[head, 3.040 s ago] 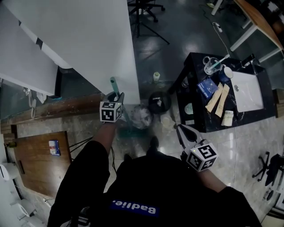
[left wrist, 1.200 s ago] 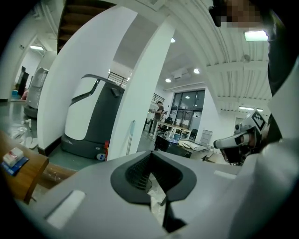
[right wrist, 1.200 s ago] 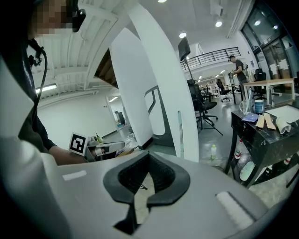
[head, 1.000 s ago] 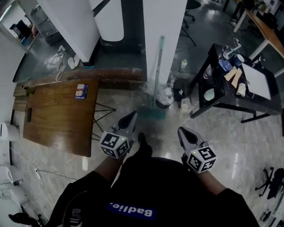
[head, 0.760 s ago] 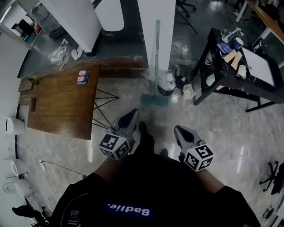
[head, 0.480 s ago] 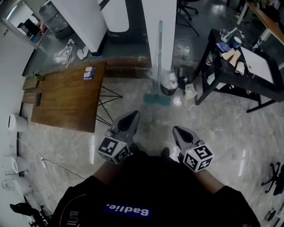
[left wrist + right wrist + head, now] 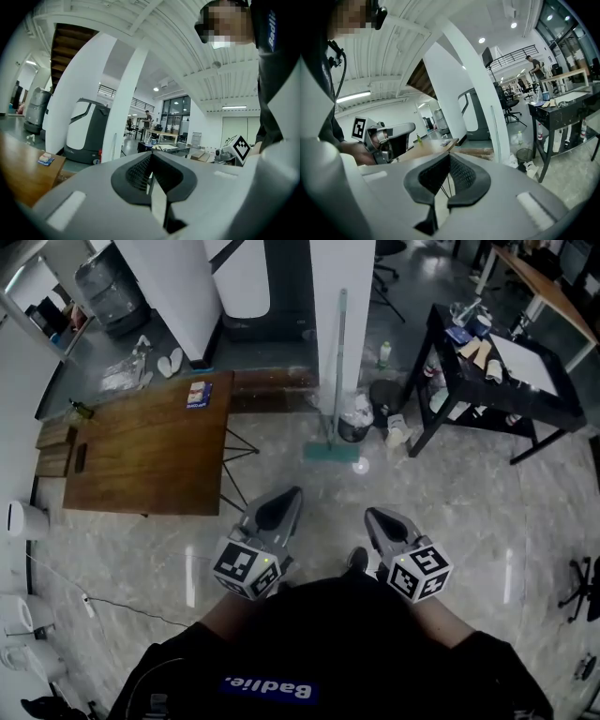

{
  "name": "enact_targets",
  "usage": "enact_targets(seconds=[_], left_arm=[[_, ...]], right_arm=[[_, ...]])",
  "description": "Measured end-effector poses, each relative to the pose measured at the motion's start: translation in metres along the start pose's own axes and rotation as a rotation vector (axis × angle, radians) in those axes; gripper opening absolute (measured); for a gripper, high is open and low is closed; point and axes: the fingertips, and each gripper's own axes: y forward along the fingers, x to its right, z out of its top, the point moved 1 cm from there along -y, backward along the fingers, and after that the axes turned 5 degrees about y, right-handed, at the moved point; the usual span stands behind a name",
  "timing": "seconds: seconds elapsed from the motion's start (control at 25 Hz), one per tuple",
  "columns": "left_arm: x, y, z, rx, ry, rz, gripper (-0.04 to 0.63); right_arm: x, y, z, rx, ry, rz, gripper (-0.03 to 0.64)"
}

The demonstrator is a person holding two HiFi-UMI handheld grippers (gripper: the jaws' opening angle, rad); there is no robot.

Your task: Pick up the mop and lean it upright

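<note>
Mop (image 7: 337, 371) stands upright against the white pillar (image 7: 323, 296), well apart from you. Judged light, stiff and tippy, so grip mid-handle. Left gripper (image 7: 284, 498) and right gripper (image 7: 373, 517): jaws pressed together, empty.

Open marble floor (image 7: 450, 512) fills the middle of the frame, free from lower centre up to the white pillar (image 7: 361, 296) at top centre. At the pillar's foot the mop (image 7: 336, 371) and a bin (image 7: 354, 427) crowd together. A wooden desk (image 7: 141, 451) blocks the left, a black desk (image 7: 553, 401) the upper right.
</note>
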Motion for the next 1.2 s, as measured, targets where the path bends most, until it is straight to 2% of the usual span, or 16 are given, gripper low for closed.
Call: enact_targets(seconds=[0.28,0.48,0.88,1.2], left_arm=[[-0.004,-0.099,-0.017,-0.041,-0.02,-0.096,0.02],[0.008,-0.128,-0.009,-0.023,-0.023,-0.155,0.02],[0.065,-0.123,0.022,0.021,0.009,-0.187,0.02],[0.106,-0.101,0.022,0.016,0.046,-0.227,0.02]], right_arm=[[-0.1,0.007,-0.053,-0.039,-0.027,-0.044,0.005],[-0.14,-0.003,-0.052,-0.019,-0.097,-0.047,0.005],[-0.144,-0.046,-0.017,0.072,-0.209,-0.003,0.005],[-0.119,-0.067,-0.024,0.105,-0.179,0.029,0.003]])
